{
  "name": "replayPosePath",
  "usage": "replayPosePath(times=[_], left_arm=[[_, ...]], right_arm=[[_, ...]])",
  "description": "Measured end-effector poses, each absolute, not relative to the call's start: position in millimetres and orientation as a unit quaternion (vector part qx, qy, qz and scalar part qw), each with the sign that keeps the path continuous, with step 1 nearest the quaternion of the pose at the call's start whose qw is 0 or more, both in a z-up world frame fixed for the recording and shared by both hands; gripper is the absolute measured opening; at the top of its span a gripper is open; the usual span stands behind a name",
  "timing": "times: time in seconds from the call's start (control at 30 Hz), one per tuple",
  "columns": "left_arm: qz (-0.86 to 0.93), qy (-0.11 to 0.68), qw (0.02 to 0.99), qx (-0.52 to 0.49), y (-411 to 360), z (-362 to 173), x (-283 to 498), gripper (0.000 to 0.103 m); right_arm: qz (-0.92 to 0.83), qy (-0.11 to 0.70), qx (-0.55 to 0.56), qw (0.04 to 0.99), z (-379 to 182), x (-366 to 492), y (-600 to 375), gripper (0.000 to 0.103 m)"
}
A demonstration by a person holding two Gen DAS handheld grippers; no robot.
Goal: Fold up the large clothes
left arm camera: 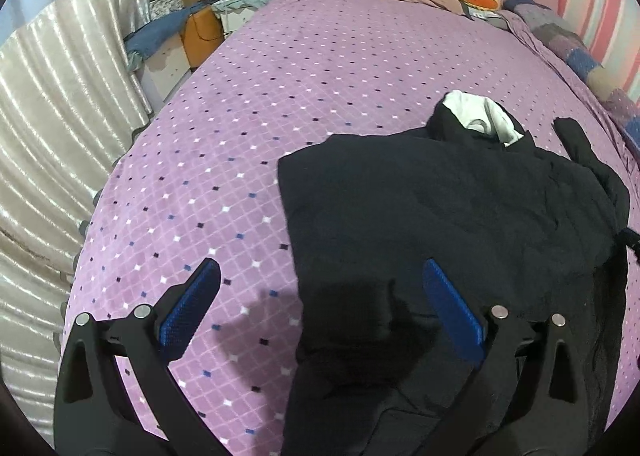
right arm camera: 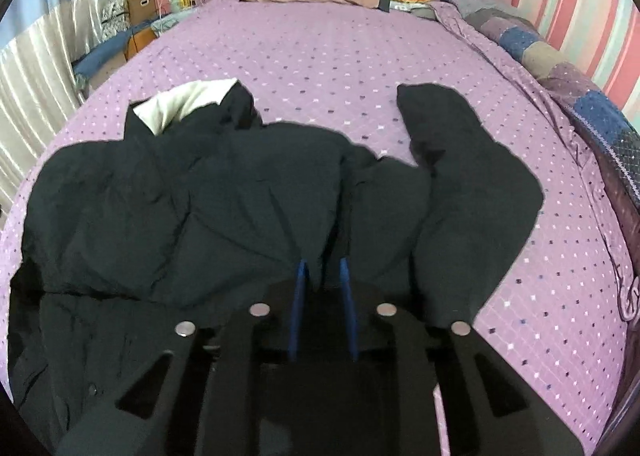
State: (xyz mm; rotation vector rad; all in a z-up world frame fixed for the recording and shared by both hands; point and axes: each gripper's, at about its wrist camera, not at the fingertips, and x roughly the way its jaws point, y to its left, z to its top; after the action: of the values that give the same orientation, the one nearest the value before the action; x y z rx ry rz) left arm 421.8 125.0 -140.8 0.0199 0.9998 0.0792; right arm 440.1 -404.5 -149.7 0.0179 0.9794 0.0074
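Purple diamond-patterned bed (left arm camera: 320, 76) carried a black jacket (right arm camera: 240, 184). Left gripper (left arm camera: 320, 296) fingers gaped wide, empty. Right gripper (right arm camera: 323, 280) fingers, nearly closed, pinched jacket fabric.

Left gripper (left arm camera: 320, 288): matte black linkage arms, each with a triangular cut-out and two round silver pins, carrying long blue pads (left arm camera: 188, 310) with a fine dotted texture. Right gripper (right arm camera: 323, 276): same black frame, silver pins, narrow blue pads (right arm camera: 298, 304) seen edge-on.
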Motion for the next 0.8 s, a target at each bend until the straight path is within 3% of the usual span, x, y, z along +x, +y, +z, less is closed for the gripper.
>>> replayPosePath(times=[0.07, 0.1, 0.47, 0.8], left_arm=[[0.034, 0.479, 0.877, 0.011, 120, -142, 426, 0.100], [0.033, 0.481, 0.876, 0.012, 118, -143, 429, 0.100], [0.019, 0.511, 0.860, 0.004, 92, -169, 481, 0.100], [0.025, 0.533, 0.844, 0.053, 85, -226, 478, 0.099]], right_arm=[[0.002, 0.458, 0.019, 0.889, -143, 443, -407, 0.038], [0.005, 0.453, 0.030, 0.891, -140, 450, -408, 0.039], [0.011, 0.476, -0.005, 0.879, -177, 548, -371, 0.039], [0.004, 0.512, -0.015, 0.859, -237, 496, -375, 0.036]])
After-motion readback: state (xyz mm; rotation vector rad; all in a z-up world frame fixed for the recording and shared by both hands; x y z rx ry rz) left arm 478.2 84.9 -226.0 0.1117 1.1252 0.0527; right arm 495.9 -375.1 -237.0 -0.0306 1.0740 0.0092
